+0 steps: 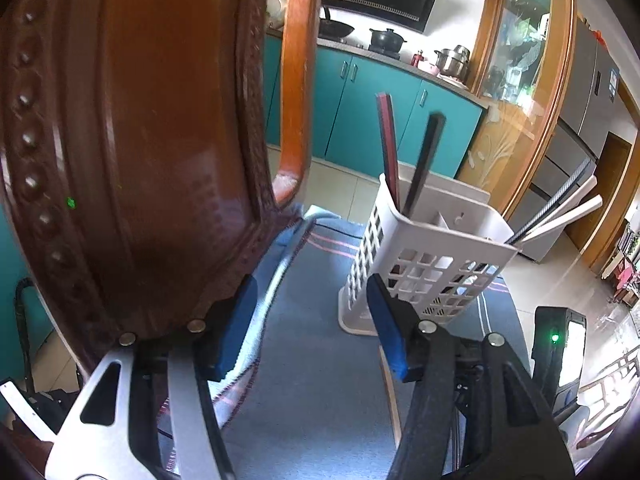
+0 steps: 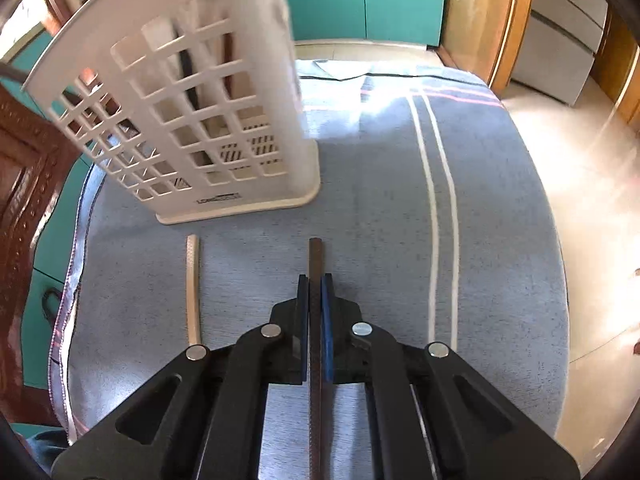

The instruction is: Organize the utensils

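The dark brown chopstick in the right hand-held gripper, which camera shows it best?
The right wrist view: the dark brown chopstick runs straight down the frame, clamped between the right hand-held gripper's blue pads. The left wrist view does not show it, only other sticks in the white plastic lattice utensil holder.

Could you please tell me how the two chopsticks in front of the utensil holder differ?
The dark chopstick is clamped between the right gripper pads, while the beige chopstick lies free on the blue cloth, untouched. One is dark brown, the other pale. Both point toward the white utensil holder, roughly parallel.
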`<state>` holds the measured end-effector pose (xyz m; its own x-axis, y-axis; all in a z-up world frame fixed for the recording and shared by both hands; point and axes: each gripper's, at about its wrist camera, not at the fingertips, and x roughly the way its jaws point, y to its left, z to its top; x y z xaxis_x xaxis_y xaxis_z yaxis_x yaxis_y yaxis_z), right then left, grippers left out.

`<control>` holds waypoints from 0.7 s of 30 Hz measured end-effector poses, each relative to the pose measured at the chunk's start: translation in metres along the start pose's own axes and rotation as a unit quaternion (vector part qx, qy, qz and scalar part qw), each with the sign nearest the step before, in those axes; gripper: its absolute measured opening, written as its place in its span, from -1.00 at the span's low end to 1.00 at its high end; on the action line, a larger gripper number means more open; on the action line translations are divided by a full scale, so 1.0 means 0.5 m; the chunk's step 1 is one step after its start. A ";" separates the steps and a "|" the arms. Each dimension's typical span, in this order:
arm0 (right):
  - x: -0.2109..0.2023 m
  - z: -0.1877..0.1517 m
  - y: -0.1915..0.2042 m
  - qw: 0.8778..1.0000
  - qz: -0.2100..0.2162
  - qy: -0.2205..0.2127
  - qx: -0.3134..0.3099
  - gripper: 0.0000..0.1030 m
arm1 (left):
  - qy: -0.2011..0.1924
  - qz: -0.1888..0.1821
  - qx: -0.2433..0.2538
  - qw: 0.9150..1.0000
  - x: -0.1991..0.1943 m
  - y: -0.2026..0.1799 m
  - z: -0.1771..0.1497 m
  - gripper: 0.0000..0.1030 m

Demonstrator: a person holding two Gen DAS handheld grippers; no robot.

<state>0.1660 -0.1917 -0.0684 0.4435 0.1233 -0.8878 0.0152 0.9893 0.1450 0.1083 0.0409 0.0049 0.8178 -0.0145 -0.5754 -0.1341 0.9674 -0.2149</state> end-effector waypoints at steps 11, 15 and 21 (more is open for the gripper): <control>-0.005 0.013 -0.031 1.000 -0.003 0.000 0.021 -0.86 | 0.070 -0.013 0.036 0.997 0.073 -0.077 -0.076 0.12; -0.024 0.027 -0.069 0.999 -0.001 -0.018 0.050 -0.86 | 0.100 -0.033 0.044 0.993 0.098 -0.103 -0.107 0.12; -0.037 0.042 -0.099 0.997 -0.003 -0.032 0.076 -0.85 | 0.129 -0.045 0.072 0.988 0.128 -0.140 -0.146 0.18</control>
<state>0.1760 -0.2445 -0.0499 0.4986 0.1069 -0.8602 0.1525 0.9661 0.2084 0.1294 -0.0464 -0.0745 0.6507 -0.1479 -0.7448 0.0282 0.9849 -0.1709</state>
